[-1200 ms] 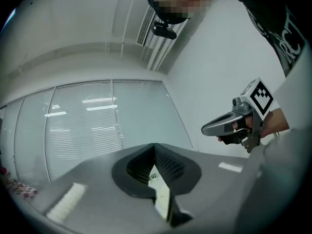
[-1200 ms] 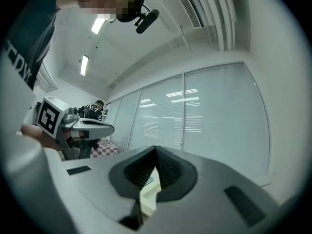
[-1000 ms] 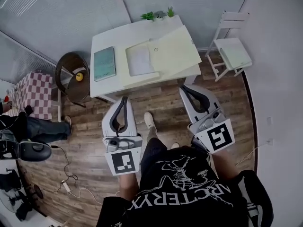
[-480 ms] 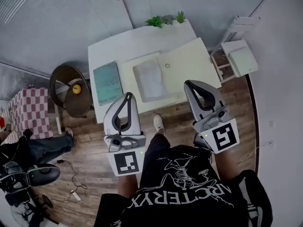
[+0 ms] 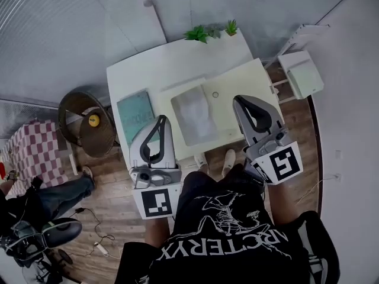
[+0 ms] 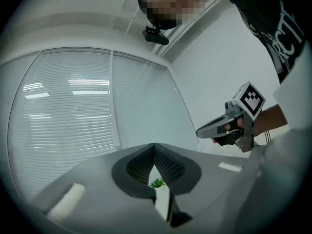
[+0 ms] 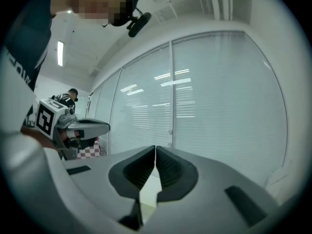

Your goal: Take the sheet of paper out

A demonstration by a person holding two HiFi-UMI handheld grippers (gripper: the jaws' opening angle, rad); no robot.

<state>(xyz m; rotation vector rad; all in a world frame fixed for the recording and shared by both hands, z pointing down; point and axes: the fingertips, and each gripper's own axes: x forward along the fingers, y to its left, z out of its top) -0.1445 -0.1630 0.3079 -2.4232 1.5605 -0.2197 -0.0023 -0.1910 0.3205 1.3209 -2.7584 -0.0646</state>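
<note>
A pale sheet of paper (image 5: 194,113) lies in an open cream folder (image 5: 240,87) on the white table (image 5: 169,58). My left gripper (image 5: 161,119) is shut and empty, with its tip over the table's near edge, just left of the sheet. My right gripper (image 5: 239,100) is shut and empty too, its tip over the folder's right half. Both point level, above the tabletop. In the left gripper view the left gripper (image 6: 154,146) has its jaws closed at the tip. In the right gripper view the right gripper (image 7: 155,147) likewise shows closed jaws, with window blinds beyond.
A teal book (image 5: 135,109) lies left of the folder. Small green plants (image 5: 212,31) stand at the table's far edge. A white chair (image 5: 301,70) is to the right, a round brown stool (image 5: 87,123) with a yellow object to the left. Another person's legs (image 5: 56,197) and cables are lower left.
The person has stepped up to the table. Both grippers have come forward from over the floor to over the table's near edge, both still shut.
</note>
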